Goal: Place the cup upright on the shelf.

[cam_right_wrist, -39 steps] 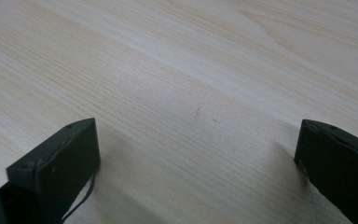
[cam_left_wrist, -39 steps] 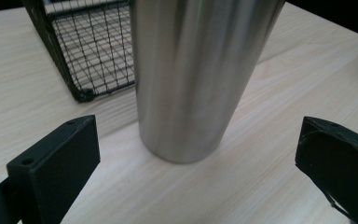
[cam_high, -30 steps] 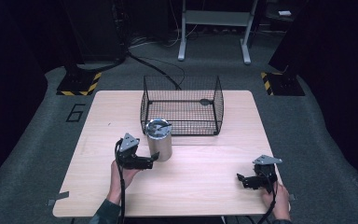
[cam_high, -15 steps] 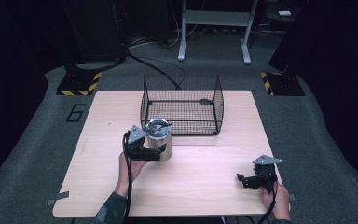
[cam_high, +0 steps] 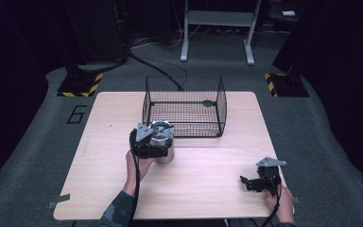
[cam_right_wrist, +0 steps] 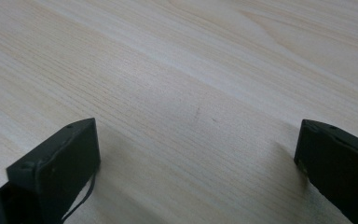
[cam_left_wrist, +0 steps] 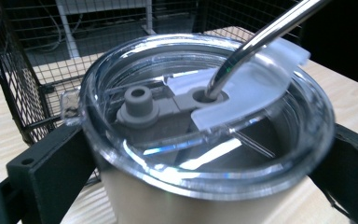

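A steel tumbler (cam_high: 164, 144) with a clear lid and a metal straw (cam_left_wrist: 256, 42) stands on the wooden table (cam_high: 208, 198), just in front of the black wire basket (cam_high: 184, 101). My left gripper (cam_high: 160, 151) is open, its jaws straddling the tumbler (cam_left_wrist: 205, 186) just under the lid, close against its sides. At the table's front right, my right gripper (cam_high: 246, 183) rests low and open, pointing left, with bare wood between its jaws (cam_right_wrist: 198, 140).
The wire basket (cam_left_wrist: 14, 84) stands open-topped right behind the tumbler, with a small dark thing at its back right. Dark floor, cables and a metal stand lie beyond the table. Bare wood spans the table's front and left.
My left gripper has slid forward and right from beside the tumbler until its jaws sit around it. The right gripper has stayed still.
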